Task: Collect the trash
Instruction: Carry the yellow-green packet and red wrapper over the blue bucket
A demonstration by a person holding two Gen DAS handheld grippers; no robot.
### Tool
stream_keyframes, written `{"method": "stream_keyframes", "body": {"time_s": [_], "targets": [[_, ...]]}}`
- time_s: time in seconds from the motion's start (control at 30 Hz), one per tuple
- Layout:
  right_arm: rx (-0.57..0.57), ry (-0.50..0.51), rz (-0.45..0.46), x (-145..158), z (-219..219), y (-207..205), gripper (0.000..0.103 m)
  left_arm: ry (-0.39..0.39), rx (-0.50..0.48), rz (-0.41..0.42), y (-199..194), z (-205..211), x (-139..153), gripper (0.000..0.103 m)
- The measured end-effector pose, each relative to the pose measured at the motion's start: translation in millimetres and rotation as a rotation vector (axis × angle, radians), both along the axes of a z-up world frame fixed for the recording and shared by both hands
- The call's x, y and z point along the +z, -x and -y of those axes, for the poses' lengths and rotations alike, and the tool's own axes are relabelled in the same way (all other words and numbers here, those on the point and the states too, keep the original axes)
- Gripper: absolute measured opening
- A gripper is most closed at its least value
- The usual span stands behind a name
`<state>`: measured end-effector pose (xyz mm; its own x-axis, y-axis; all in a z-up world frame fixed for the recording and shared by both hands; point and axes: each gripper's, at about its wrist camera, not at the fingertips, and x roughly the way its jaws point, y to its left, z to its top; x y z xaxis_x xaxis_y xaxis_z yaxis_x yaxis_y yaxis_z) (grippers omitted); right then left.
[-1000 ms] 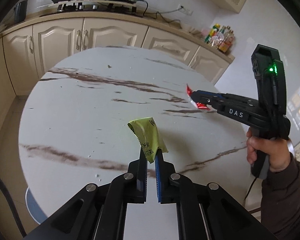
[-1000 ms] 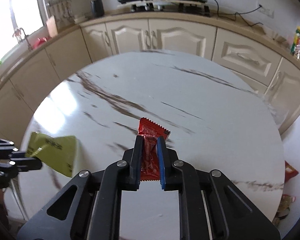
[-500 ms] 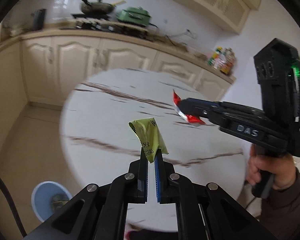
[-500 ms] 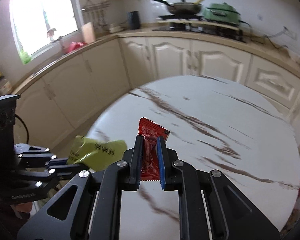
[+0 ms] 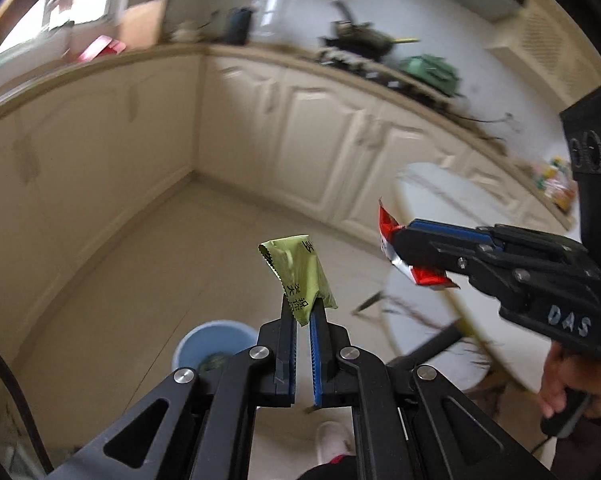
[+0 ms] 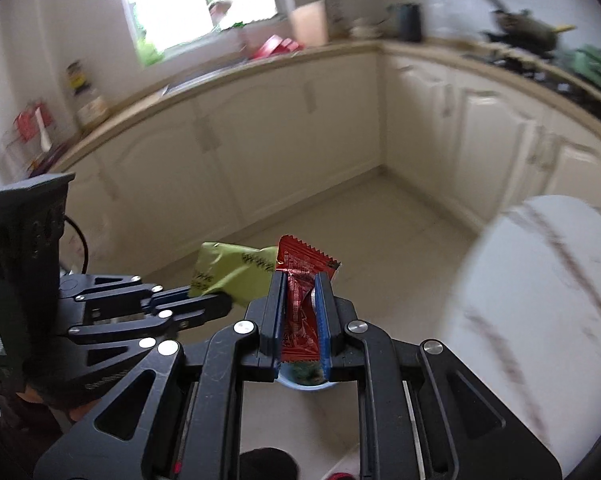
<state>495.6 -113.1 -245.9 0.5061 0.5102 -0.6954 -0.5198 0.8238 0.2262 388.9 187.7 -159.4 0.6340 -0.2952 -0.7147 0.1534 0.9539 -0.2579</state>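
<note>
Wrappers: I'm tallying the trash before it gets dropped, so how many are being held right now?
2. A green wrapper is clamped in the left hand-held gripper; a red wrapper is clamped in the right hand-held gripper. Others may lie out of view.

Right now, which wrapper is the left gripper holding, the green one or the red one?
The green wrapper, pinched in the left gripper; the red wrapper sits in the right gripper.

Both wrappers have swung off the table [image 5: 428, 200] to above the blue bin [image 5: 204, 340]
</note>
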Motion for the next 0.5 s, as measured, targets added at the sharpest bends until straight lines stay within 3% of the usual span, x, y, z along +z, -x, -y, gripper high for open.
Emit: {"method": "stream_keyframes", "body": {"time_s": [0.2,0.5], "targets": [[0.089,0.034,-0.138,-77.9,-68.0,-29.1,0.014,-0.007,0.11,-0.157,-24.6,-41.5,-68.3,0.002],[0.066,0.027,-0.434,-232.5,-88.2,-90.1,0.014,0.03,0.142,-0.465,-103.6,-53.2,-213.1,0.002]]}}
